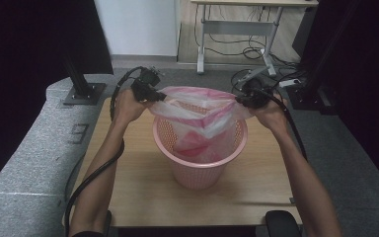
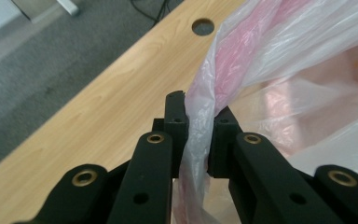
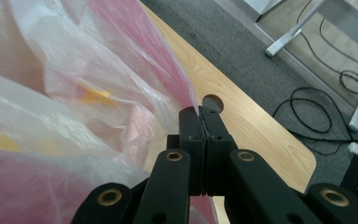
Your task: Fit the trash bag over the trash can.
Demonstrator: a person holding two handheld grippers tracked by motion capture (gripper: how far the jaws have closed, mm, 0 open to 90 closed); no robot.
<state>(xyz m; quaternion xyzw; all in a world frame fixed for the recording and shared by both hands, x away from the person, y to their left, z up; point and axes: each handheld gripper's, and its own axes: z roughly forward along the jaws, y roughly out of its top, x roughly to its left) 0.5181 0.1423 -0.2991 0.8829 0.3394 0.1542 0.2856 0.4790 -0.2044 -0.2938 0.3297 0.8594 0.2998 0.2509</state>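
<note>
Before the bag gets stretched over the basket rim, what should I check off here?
1. Left hand-held gripper clamps the thin pink-and-clear plastic bag edge: ok.
2. Right hand-held gripper shut on the bag's opposite edge: ok.
3. Bag mouth held open between both grippers: ok.
4. Round pink perforated plastic basket upright on the light wooden table: ok.
5. Bag bottom hanging inside the basket: ok.
6. Bag free of tears: cannot tell.
</note>
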